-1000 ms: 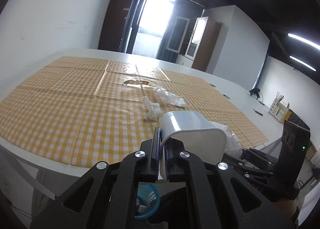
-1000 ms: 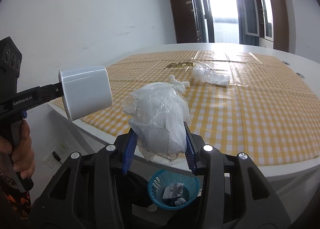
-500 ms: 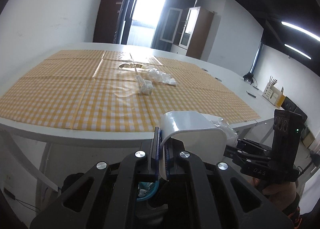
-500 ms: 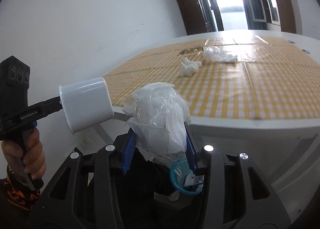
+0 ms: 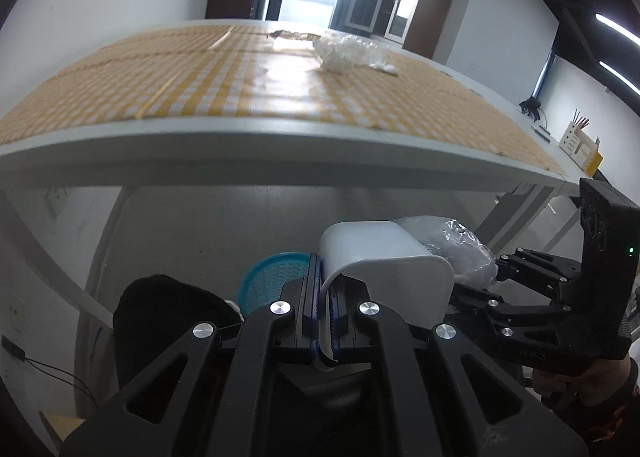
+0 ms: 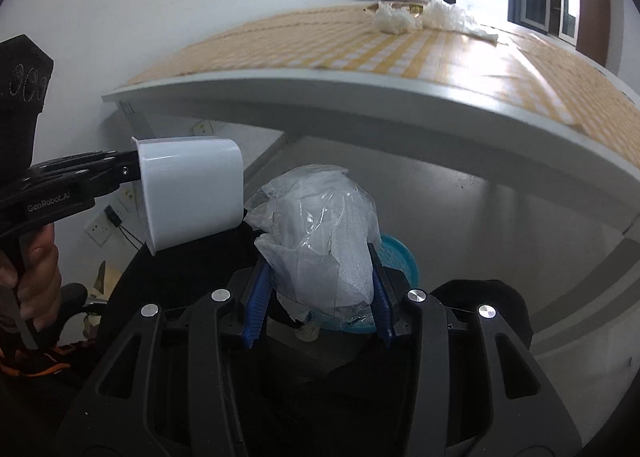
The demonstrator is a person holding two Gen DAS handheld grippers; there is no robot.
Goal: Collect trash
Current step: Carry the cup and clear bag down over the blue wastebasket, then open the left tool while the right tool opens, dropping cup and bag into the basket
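Yellow-checked cloth (image 5: 240,69) covers the white table (image 5: 280,161), which arches across the upper half of both views, its pale edge seen from below because both tools are carried beneath the tabletop, toward the floor. Far up on the cloth, near the top centre of the left view, crumpled tissue and clear wrapping (image 5: 348,51) lie together, apparently trash not yet gathered. Below the table, a turquoise mesh basket (image 5: 276,281) stands on the floor at lower centre of the left view; in the right view only its rim (image 6: 400,253) peeks out behind the load, which suggests both items are being brought to it. The white plastic cup (image 5: 384,269) sits on its side in the middle of the left view, because the left gripper (image 5: 322,313) pinches only its thin wall, jaws almost fully together. In the right view the same cup (image 6: 192,193) juts in from the left edge. The right gripper (image 6: 318,301) stands partly spread, its blue pads pressing both flanks of a bulky wad of clear plastic wrap (image 6: 320,241), wide enough to keep the jaws apart. A hand (image 6: 36,269) grips the left tool's handle at lower left.
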